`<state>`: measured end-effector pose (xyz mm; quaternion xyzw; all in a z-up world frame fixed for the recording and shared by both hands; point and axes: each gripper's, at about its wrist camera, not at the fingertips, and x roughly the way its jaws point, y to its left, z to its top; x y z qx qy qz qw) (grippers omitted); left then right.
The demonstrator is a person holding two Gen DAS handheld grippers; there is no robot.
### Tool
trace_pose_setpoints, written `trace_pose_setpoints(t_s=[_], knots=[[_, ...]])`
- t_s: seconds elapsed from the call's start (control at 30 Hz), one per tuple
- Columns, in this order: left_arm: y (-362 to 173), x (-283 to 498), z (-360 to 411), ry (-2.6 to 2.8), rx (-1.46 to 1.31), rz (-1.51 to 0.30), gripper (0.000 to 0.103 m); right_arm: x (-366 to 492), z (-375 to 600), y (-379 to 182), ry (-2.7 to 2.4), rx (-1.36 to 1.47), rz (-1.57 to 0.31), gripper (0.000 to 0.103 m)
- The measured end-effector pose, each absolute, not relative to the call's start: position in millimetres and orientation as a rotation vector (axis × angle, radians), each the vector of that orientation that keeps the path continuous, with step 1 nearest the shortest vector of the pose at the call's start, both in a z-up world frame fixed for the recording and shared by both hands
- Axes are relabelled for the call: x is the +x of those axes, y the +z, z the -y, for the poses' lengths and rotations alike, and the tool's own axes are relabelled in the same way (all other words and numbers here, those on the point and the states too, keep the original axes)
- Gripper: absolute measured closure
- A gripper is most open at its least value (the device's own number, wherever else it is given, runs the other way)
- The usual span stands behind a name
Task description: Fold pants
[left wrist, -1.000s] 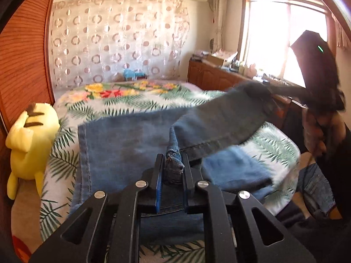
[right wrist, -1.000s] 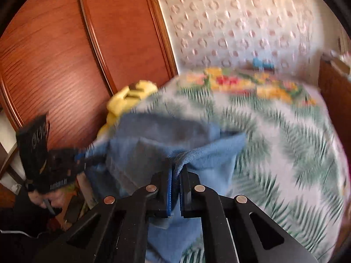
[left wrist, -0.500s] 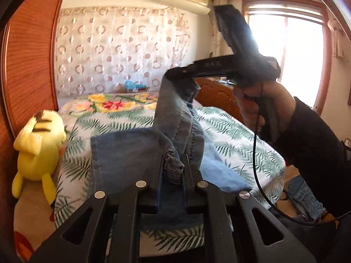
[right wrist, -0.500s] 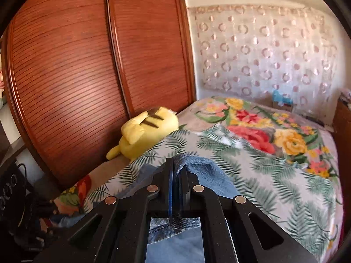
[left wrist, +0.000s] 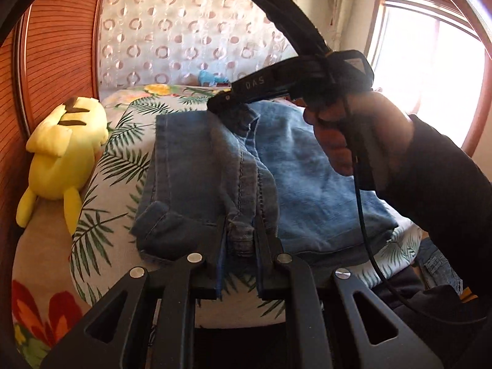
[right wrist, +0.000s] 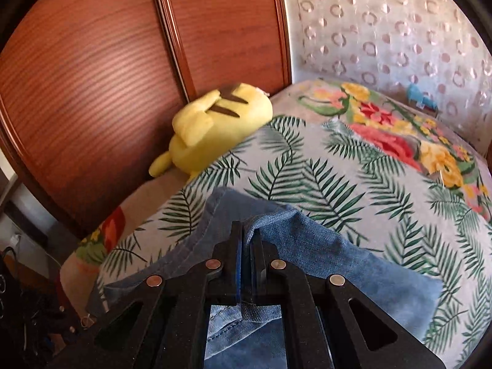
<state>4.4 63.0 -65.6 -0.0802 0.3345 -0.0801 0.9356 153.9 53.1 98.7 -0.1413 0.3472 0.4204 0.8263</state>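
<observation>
Blue denim pants (left wrist: 196, 166) lie partly folded on the bed with the palm-leaf cover (left wrist: 123, 160). My left gripper (left wrist: 240, 240) is shut on a bunched seam of the pants at the near edge of the bed. My right gripper (left wrist: 221, 104) shows in the left wrist view, shut on the far end of a pant leg and holding it low over the lower denim layer. In the right wrist view my right gripper (right wrist: 248, 240) pinches a fold of the pants (right wrist: 307, 243) above the bed cover.
A yellow plush toy (left wrist: 66, 150) lies at the bed's left edge against the wooden wardrobe doors (right wrist: 92, 61). A patterned curtain (left wrist: 184, 30) hangs behind the bed. A bright window (left wrist: 430, 70) is at the right. More denim clothes (left wrist: 439, 270) lie on the floor at the right.
My right gripper has swung the pant leg from the right, up and over to the left, and brought it down onto the pants. My left gripper has held its grip at the near edge.
</observation>
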Motion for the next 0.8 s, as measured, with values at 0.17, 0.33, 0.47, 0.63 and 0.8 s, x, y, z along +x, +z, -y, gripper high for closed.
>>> trace_pose_setpoints(t_s=[0.17,0.33,0.47,0.63,0.8], knots=[[-66.6,6.1,-67.2,-0.110,-0.155,-0.696,0.055,158.0,-65.1,90.4,0.868,-0.330,-0.759,0.090],[-61.9,6.2,-70.6,-0.098,-0.155,-0.680,0.042,144.4,-47.3,103.2,0.876,-0.326,-0.707,0.054],[-55.6,5.5,-70.2,-0.100,-0.160,-0.655,0.030,134.0,-16.5,117.8,0.855,-0.309,-0.646,0.048],[-49.3,6.2,-66.6,-0.103,-0.156,-0.635,0.026,124.7,29.3,121.1,0.786,-0.289,-0.584,0.046],[-55.1,15.4,-55.5,-0.116,-0.120,-0.660,0.026,120.4,77.8,93.2,0.688,-0.254,-0.597,0.046]])
